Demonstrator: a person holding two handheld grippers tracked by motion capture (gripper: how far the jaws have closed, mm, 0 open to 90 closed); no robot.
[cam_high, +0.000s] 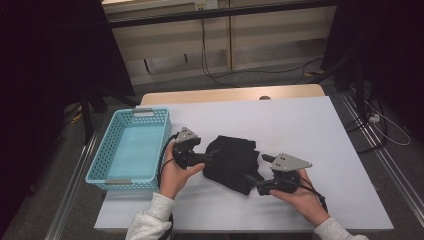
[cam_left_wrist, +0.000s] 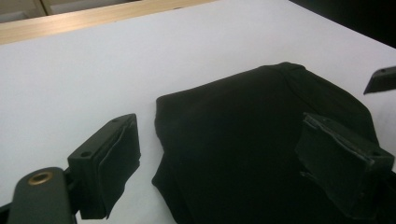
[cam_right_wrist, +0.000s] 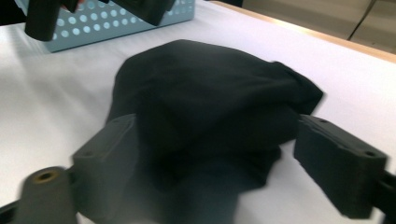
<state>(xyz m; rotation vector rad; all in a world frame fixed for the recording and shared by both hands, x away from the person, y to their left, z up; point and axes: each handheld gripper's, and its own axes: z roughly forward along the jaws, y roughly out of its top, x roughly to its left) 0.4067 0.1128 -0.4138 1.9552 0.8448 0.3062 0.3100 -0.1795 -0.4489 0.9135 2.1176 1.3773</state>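
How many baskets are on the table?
1. The light blue basket with holes in its walls sits at the table's left edge, left of the black folded cloth. Nothing lies in it as far as the high view shows.

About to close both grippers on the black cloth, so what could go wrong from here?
1. The black cloth is bunched in layers, so the right gripper may pinch only the top fold.
2. The left gripper stands open over one edge; it may catch too little cloth.
3. Uneven grips could unfold it before it reaches the basket.
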